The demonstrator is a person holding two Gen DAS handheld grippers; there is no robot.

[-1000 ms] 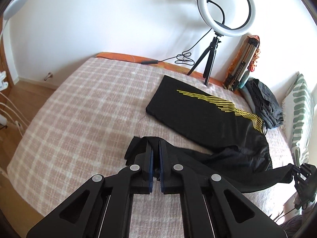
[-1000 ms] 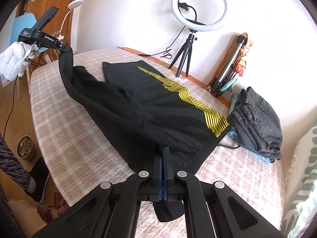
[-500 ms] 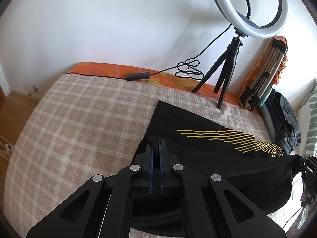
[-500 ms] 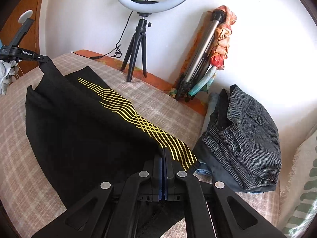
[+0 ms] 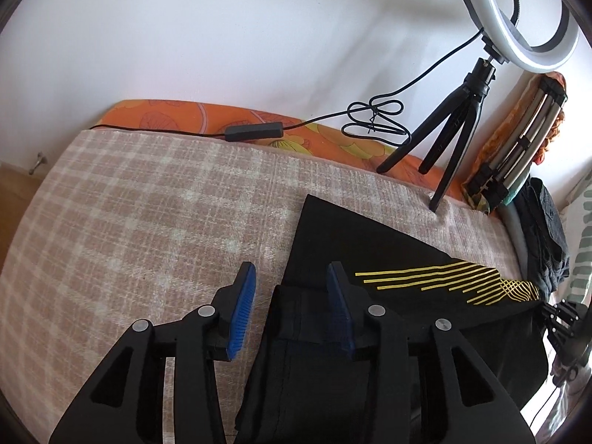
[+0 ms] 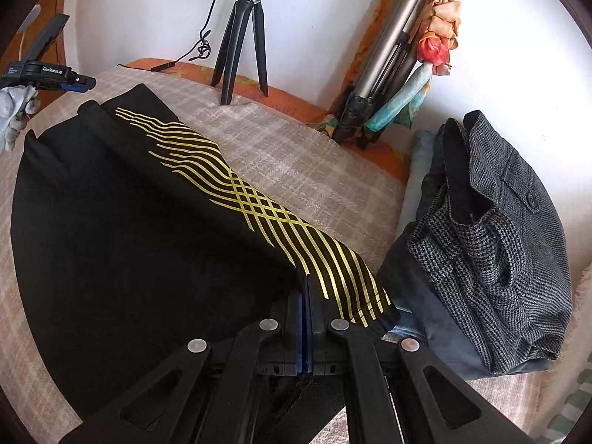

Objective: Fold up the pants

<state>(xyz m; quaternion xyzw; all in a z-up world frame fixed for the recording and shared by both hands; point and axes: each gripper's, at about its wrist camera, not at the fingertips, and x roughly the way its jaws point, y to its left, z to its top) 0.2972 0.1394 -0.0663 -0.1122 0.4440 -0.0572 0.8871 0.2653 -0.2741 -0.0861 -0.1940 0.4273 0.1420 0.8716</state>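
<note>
Two grippers, split states: left gripper (image 5: pixel 288 296) jaws spread wide, gripping nothing, hem lying between them; right gripper (image 6: pixel 304 296) clamped on the pants (image 6: pixel 129 222), which lie on the bed (image 6: pixel 296 148), long axis running upper left to lower centre

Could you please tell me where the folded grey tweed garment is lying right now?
In the right wrist view the grey tweed garment lies at the right, on a small clothes pile by the wall, right of the black pants and below the folded tripod.
</note>
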